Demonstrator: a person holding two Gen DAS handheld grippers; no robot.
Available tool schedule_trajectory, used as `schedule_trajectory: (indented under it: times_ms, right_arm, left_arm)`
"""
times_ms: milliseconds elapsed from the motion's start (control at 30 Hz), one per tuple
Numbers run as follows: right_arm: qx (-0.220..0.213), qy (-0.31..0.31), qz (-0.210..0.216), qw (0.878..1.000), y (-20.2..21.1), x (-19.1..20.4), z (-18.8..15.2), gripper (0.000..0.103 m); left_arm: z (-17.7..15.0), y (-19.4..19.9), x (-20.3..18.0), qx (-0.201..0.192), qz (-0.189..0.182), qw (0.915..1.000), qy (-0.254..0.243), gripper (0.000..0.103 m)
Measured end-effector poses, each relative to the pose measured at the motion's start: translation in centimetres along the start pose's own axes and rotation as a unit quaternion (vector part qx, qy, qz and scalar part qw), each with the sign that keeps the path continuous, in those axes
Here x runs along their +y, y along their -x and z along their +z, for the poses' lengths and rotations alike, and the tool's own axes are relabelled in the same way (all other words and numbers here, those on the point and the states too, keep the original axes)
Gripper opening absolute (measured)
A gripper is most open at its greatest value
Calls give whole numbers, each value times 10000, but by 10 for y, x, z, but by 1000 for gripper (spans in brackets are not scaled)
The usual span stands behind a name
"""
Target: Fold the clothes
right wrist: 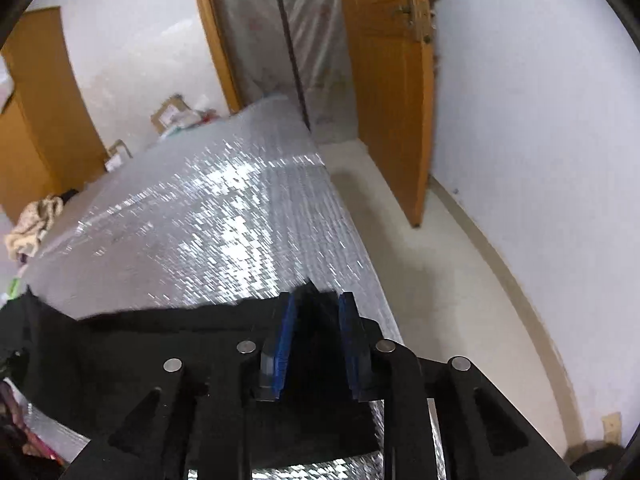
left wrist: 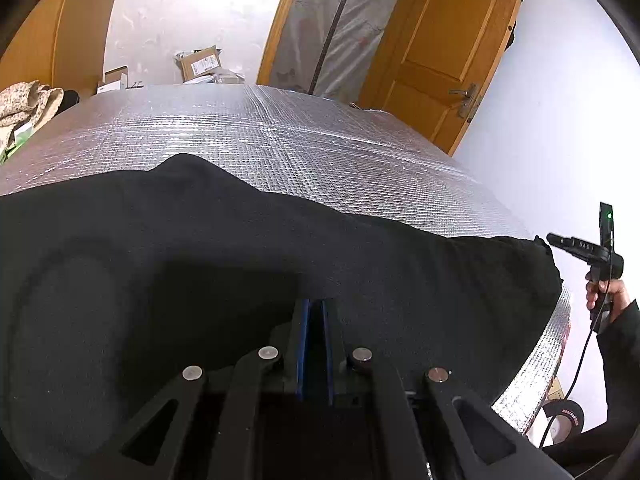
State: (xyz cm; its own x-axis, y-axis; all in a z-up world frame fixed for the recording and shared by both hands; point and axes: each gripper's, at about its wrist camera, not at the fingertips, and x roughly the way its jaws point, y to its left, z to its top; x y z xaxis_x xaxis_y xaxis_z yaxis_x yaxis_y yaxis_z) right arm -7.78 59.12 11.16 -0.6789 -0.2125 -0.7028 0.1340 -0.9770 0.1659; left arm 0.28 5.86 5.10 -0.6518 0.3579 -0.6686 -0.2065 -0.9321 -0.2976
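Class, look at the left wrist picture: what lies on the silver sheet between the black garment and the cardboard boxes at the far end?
Nothing: between the black garment and the cardboard boxes the silver sheet is bare, as the left wrist view shows.

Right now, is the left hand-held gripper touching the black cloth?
Touching. The left wrist view shows the left hand-held gripper with its blue pads pinched together on the black cloth, with no gap visible between pads and fabric.
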Motion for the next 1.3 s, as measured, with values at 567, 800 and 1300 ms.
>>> schedule_trajectory:
  times_ms: [567, 800, 1300]
  right_arm:
    - [-266, 230, 358, 9987, -8, 7, 18, 2]
    - [-450, 27, 315, 9985, -3, 0, 19, 2]
    - [-410, -1128, -89, 9927, 34, -19, -30, 19]
  left_arm:
    - [1, 0, 2, 4, -43, 10000, 39, 6]
    - [0, 0, 1, -8, -33, 10000, 33, 6]
    - [2, 10, -20, -244, 91, 9989, -389, 6]
